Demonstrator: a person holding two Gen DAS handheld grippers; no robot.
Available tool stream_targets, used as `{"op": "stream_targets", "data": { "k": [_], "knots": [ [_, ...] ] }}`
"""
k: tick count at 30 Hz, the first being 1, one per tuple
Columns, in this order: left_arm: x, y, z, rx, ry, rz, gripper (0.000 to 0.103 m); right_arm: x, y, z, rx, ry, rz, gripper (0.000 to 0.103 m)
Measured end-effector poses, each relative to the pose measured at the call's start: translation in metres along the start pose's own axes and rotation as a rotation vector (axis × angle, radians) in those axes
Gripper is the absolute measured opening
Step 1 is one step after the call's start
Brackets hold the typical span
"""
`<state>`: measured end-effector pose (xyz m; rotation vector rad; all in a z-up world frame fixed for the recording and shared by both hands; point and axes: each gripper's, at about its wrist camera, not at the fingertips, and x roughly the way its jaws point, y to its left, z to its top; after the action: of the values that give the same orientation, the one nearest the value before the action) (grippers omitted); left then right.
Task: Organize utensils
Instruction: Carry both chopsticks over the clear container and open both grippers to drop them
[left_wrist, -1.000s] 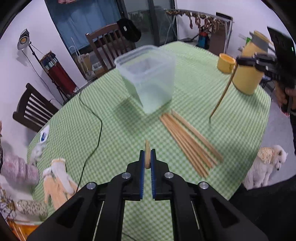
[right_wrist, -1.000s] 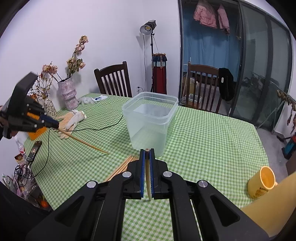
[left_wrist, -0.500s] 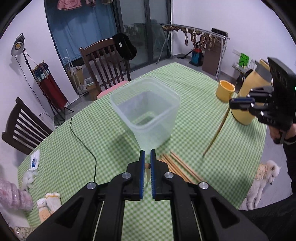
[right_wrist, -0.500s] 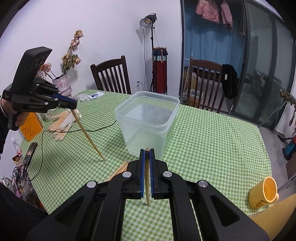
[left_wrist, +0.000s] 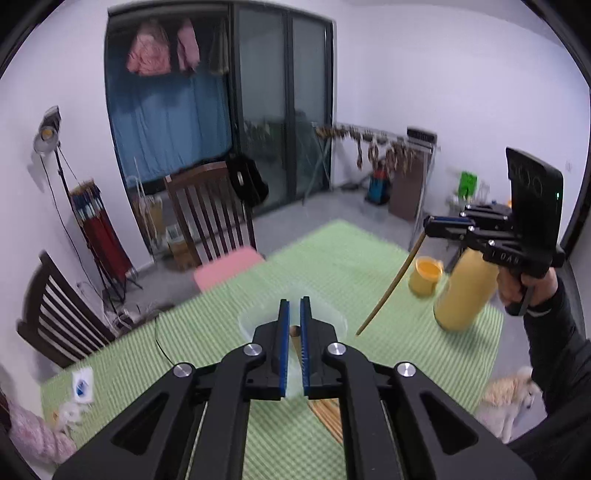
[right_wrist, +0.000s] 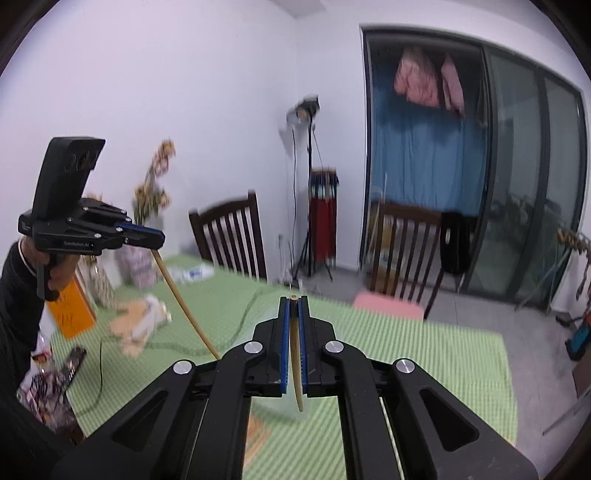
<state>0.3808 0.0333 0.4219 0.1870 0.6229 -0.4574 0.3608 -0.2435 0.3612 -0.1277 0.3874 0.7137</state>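
Each gripper is shut on one wooden chopstick. My left gripper (left_wrist: 294, 306) pinches its chopstick (left_wrist: 295, 334) near the top end; from the right wrist view (right_wrist: 147, 236) that chopstick (right_wrist: 184, 306) hangs down, tilted. My right gripper (right_wrist: 294, 301) holds its chopstick (right_wrist: 297, 369); from the left wrist view (left_wrist: 436, 225) it (left_wrist: 391, 288) slants down. The clear plastic container (left_wrist: 332, 321) stands below, mostly hidden behind the left fingers. Several loose chopsticks (left_wrist: 328, 415) lie on the green checked tablecloth (left_wrist: 351, 266).
A yellow mug (left_wrist: 426, 275) and a yellow bottle (left_wrist: 467, 291) stand at the table's right. Wooden chairs (left_wrist: 210, 210) surround the table. A black cable (right_wrist: 99, 369), gloves (right_wrist: 142, 325), a vase (right_wrist: 136, 258) and an orange card (right_wrist: 72, 306) are on the left. A dog (left_wrist: 509, 402) is on the floor.
Both grippers have risen high above the table and tilted up, each still holding its chopstick. The container has dropped low in both views, behind the fingers.
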Motion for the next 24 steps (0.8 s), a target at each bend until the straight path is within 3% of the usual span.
{"op": "stream_targets", "data": {
  "k": [5,9,14,19,22,24],
  "knots": [
    [-0.004,0.006,0.047,0.014,-0.073,0.045,0.002,0.027,-0.003,0.036,0.000,-0.023,-0.012,0.005],
    [0.046,0.018,0.061,-0.022,-0.035,0.011,0.002,0.076,-0.001,0.033,0.010,0.035,-0.007,0.005],
    [0.132,0.036,0.045,-0.084,0.061,-0.024,0.002,0.149,-0.015,-0.002,0.090,0.163,0.013,0.005],
    [0.214,0.052,0.015,-0.120,0.180,-0.014,0.003,0.221,-0.033,-0.052,0.176,0.327,0.027,0.005],
    [0.250,0.061,-0.004,-0.143,0.242,-0.009,0.004,0.245,-0.046,-0.066,0.223,0.356,0.016,0.005],
    [0.262,0.067,-0.012,-0.160,0.238,-0.008,0.004,0.252,-0.053,-0.069,0.245,0.368,0.006,0.006]
  ]
}}
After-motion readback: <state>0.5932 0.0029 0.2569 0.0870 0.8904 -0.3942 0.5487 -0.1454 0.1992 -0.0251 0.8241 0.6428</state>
